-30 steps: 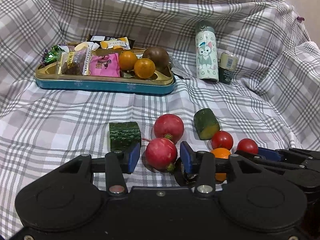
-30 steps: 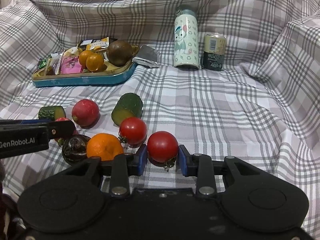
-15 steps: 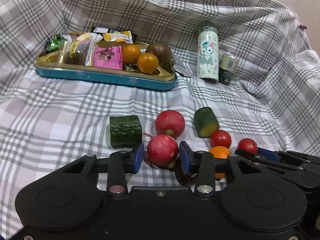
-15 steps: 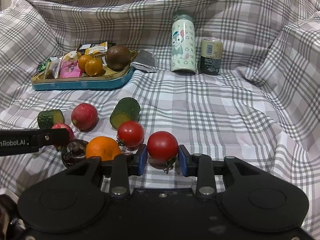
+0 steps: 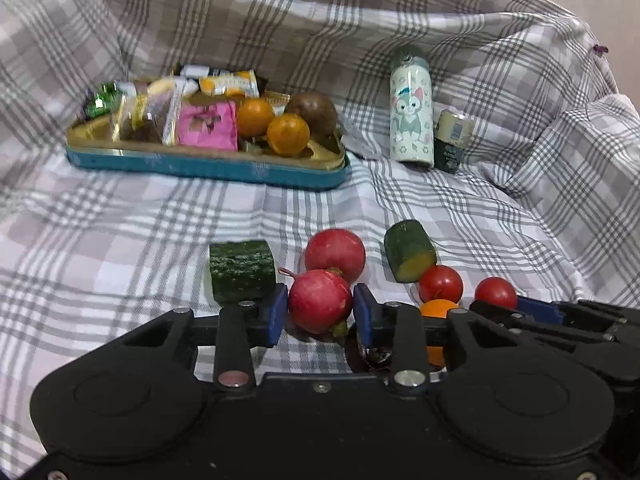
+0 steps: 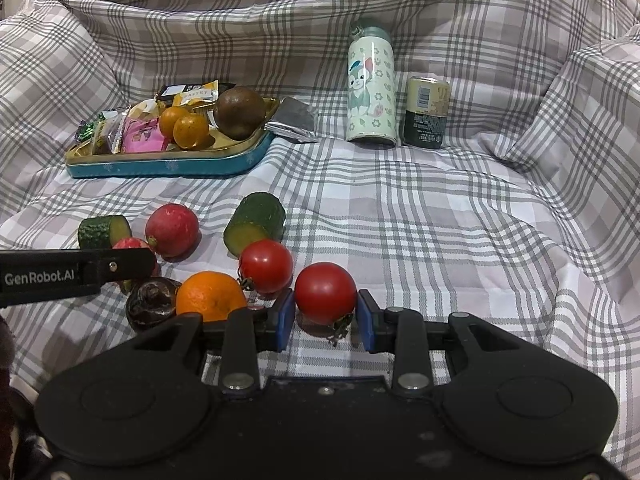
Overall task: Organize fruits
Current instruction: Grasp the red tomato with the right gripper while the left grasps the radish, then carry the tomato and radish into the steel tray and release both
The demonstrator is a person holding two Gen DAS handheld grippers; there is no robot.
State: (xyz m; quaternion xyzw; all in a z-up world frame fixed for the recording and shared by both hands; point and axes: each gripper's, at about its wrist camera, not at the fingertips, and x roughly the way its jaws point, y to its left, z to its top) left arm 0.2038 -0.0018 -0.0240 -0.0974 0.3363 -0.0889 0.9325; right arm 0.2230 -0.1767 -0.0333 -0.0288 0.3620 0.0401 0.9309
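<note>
Right tool (image 6: pixel 326 316) around tomato (image 6: pixel 325 293)

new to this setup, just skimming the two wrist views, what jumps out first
Each gripper is closed on something red on the plaid cloth: the left gripper on a pink-red radish, the right gripper on a tomato. Behind them a blue tin tray holds snack packets and small oranges, with a cartoon-cat bottle upright to its right.
</note>
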